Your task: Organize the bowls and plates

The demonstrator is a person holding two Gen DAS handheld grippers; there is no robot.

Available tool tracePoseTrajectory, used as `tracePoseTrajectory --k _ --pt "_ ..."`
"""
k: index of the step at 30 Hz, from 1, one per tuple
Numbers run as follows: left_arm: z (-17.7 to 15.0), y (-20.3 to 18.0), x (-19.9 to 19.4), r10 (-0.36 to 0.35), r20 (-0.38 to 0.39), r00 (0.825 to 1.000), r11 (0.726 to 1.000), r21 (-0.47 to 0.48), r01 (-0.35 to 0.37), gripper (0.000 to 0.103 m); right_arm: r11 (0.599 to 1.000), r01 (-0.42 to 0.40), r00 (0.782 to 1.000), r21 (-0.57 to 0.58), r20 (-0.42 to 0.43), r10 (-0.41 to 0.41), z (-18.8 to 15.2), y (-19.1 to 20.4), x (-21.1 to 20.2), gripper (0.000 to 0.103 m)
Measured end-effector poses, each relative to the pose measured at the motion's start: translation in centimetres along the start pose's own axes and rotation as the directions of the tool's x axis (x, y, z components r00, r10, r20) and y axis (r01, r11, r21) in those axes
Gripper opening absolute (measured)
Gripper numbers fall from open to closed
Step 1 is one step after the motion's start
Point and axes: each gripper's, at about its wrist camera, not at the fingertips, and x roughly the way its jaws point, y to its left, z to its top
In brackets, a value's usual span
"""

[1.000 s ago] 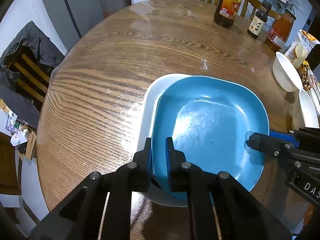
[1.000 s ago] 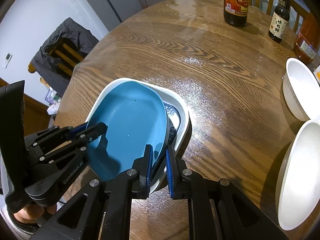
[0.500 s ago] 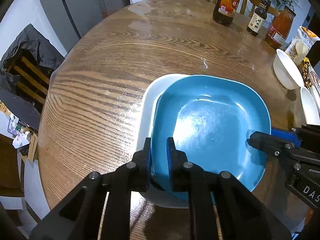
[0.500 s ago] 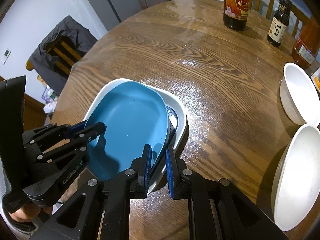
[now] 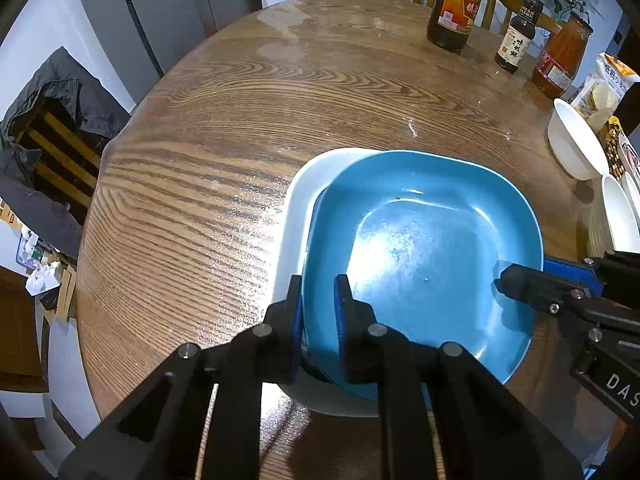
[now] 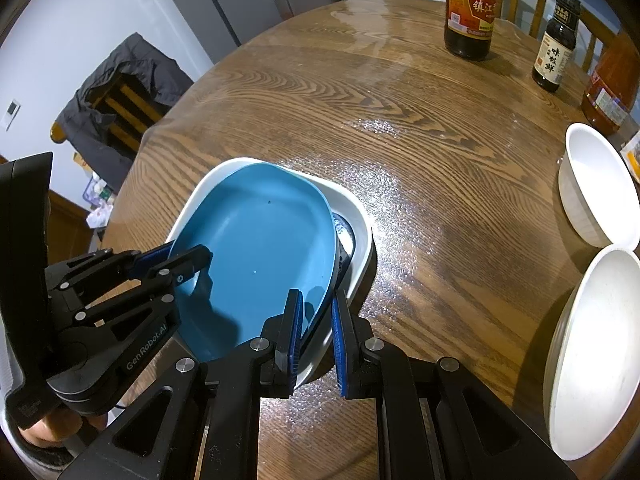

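Square blue plate [image 5: 420,248] sits tilted in white square dish [image 5: 296,208] nr table [image 5: 224,128] front edge. Left gripper [image 5: 318,308] & right gripper [image 6: 314,320] both clamp plate rim. 2 white bowls [image 6: 596,188] at right edge, nothing inside.

A square blue plate [image 5: 424,248] with rounded corners sits tilted in a white dish [image 5: 298,216] near the table edge, its right side raised off a patterned plate [image 6: 345,240] beneath. Two white bowls [image 6: 596,188] [image 6: 592,352] lie apart to the right, empty.

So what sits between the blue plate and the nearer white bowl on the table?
Nothing: bare wet wood table separates the blue plate from the nearer white bowl, clearest in the right wrist view.
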Motion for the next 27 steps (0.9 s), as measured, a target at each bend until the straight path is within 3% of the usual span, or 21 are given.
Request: tracePoseTrajectory --k 23,27 --pt "-0.13 0.2 -0.19 -0.002 -0.003 1.0 1.0 -0.005 0.002 0.017 1.0 0.021 1.0 -0.004 -0.01 -0.021 -0.3 0.23 -0.1 0.013" --pt "-0.26 -0.01 -0.44 0.004 0.007 1.0 1.0 0.004 -0.004 0.022 1.0 0.025 1.0 -0.005 -0.011 -0.025 -0.25 0.38 -0.1 0.013"
